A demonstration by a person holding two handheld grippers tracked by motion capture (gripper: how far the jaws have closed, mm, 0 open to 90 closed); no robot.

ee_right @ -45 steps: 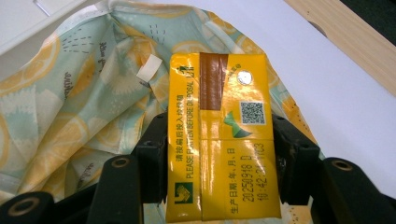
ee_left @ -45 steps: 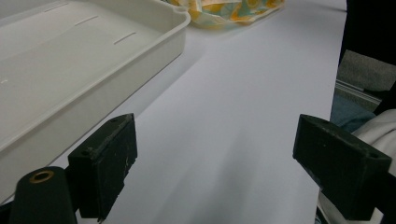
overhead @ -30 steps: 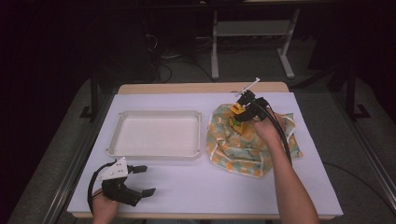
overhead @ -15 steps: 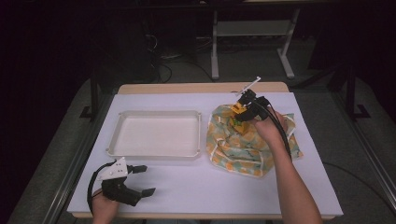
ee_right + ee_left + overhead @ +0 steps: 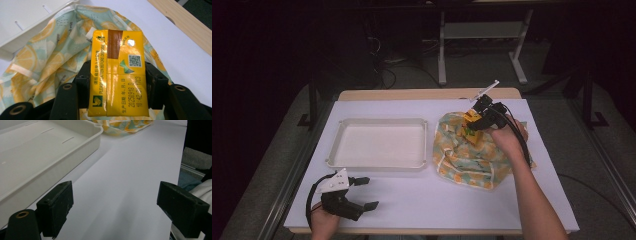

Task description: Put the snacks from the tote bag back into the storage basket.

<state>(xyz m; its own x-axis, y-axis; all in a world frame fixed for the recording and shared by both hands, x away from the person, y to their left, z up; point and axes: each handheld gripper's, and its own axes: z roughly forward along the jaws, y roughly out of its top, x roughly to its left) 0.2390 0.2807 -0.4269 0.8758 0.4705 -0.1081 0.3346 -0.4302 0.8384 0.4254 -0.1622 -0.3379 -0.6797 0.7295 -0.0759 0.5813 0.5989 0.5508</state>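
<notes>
Drink carton: yellow, brown strip, green logo, black print. Cloth bag: pale green w/ orange-slice pattern, cream trim. Tray: plain white. Table cover: white; wood edge tan. Gripper jaws: black.

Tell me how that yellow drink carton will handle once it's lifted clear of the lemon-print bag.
The yellow drink carton looks glossy, so it may slip. The right gripper clamps its flat sides; those probably dent if squeezed harder. The lemon-print bag lies crumpled and floppy, so it could drag along.
</notes>
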